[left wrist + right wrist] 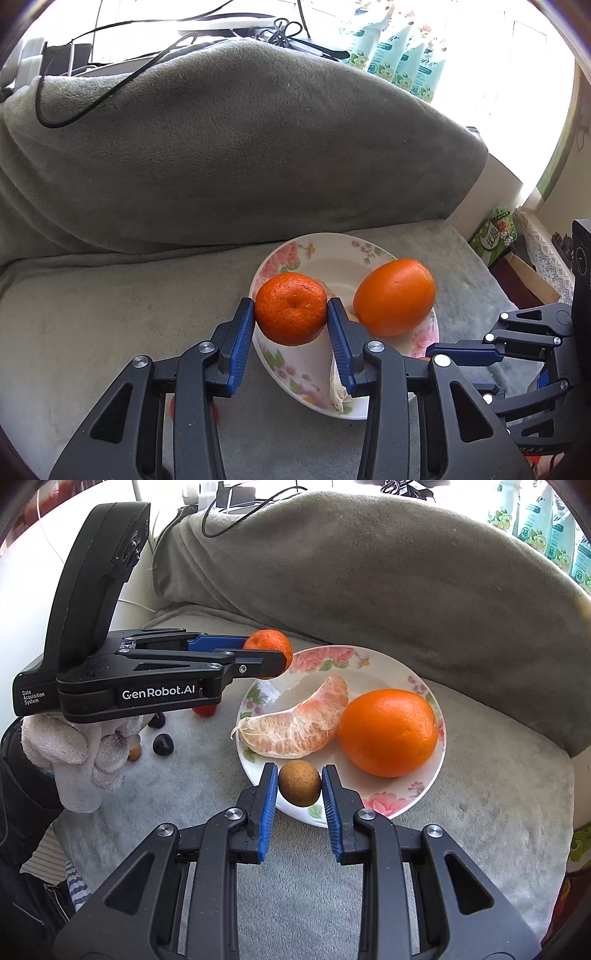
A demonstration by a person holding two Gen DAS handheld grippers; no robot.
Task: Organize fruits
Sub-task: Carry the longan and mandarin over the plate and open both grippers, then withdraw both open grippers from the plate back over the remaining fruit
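My left gripper (291,314) is shut on a mandarin (291,309) and holds it above the left rim of a flowered plate (325,254). It also shows in the right wrist view (275,653) with the mandarin (271,642). My right gripper (300,784) is shut on a small brown round fruit (299,782) over the near rim of the plate (388,661). On the plate lie a large orange (388,733), also in the left wrist view (394,296), and a peeled pomelo segment (295,725).
The plate sits on a grey-covered sofa seat (480,812) with a grey-covered backrest (240,147) behind. Small dark and brown fruits (162,744) and a red one (204,710) lie on the seat left of the plate. A black cable (92,99) drapes over the backrest.
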